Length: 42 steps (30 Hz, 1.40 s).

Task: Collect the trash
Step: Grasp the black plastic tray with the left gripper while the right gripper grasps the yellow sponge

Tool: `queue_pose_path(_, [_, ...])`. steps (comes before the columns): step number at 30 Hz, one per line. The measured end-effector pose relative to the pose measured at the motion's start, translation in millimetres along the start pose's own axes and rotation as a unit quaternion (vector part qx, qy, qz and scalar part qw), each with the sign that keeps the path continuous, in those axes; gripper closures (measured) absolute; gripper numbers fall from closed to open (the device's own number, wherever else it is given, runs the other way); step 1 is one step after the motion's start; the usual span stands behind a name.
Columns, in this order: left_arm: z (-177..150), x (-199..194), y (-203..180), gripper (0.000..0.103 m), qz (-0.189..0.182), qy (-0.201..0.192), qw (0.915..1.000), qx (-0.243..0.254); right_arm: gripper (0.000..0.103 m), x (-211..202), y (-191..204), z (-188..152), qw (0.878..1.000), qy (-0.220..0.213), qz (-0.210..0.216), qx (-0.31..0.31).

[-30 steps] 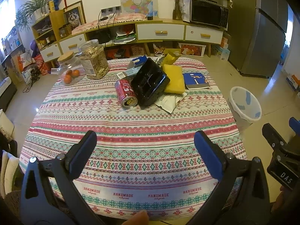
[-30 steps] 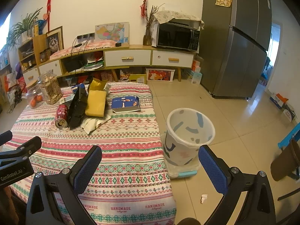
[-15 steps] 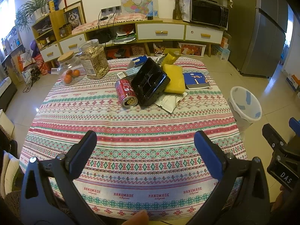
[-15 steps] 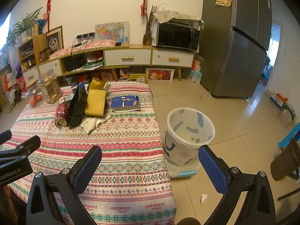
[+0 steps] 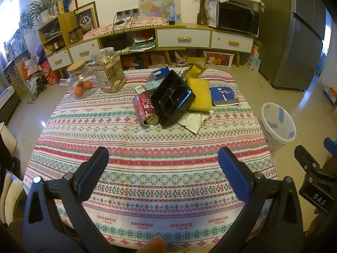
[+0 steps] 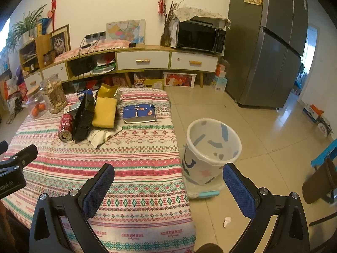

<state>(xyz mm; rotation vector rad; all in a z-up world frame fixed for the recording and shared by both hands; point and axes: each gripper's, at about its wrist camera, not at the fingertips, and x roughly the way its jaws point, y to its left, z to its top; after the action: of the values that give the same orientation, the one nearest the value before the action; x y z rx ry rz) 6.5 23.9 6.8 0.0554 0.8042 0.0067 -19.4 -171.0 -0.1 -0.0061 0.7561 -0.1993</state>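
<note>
patterned tablecloth (image 5: 147, 168) with red, green and white bands covers the table; a sideboard with white drawers (image 5: 183, 39) runs along the far wall, a microwave (image 5: 238, 21) on its right end, a grey fridge (image 5: 299, 42) far right. left to right on the cloth: a round jar with a wooden lid (image 5: 81, 80) holding oranges at the far left, touching or just beside a taller jar of snacks (image 5: 109, 69); a red soda can (image 5: 146, 110) lying on its side, open end toward the near edge; a black plastic tray (image 5: 172, 97) tilted up, just right of the can and leaning over a silver wrapper (image 5: 193, 120); a yellow pouch (image 5: 200, 93) behind the tray's right side; a blue booklet (image 5: 224, 96) flat near the right edge. blue and white cartons (image 5: 157, 77) lie behind the tray. white bin with blue marks (image 6: 210, 154) stands on the floor just right of the table, upright; a small white scrap (image 6: 227, 221) lies on the tiles near it. left gripper (image 5: 163, 158) hovers over the near part of the cloth, jaws spread wide, nothing between them. right gripper (image 6: 168, 175) hangs over the table's right edge, jaws spread wide, bin seen between them, holding nothing.
</note>
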Motion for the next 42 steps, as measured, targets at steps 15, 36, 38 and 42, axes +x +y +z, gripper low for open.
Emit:
queue_pose_path(15, [80.7, 61.5, 26.9, 0.001, -0.058, 0.057, 0.9962, 0.031, 0.0, 53.2, 0.3, 77.5, 0.997, 0.064, 0.03, 0.015])
queue_pose_path(36, [103.9, 180.9, -12.3, 0.089, -0.208, 0.14, 0.9679, -0.016, 0.0, 155.0, 9.2, 98.1, 0.988, 0.14, 0.053, 0.027])
queue_pose_path(38, [102.6, 176.3, -7.5, 0.092, -0.216, 0.142, 0.9658, -0.021, 0.0, 158.5, 11.6, 98.0, 0.987, 0.144, 0.062, 0.034])
queue_pose_path(42, [106.1, 156.9, 8.0, 0.096, -0.219, 0.125, 0.9671, -0.033, 0.0, 164.6, 22.7, 99.2, 0.985, 0.149, 0.08, 0.031])
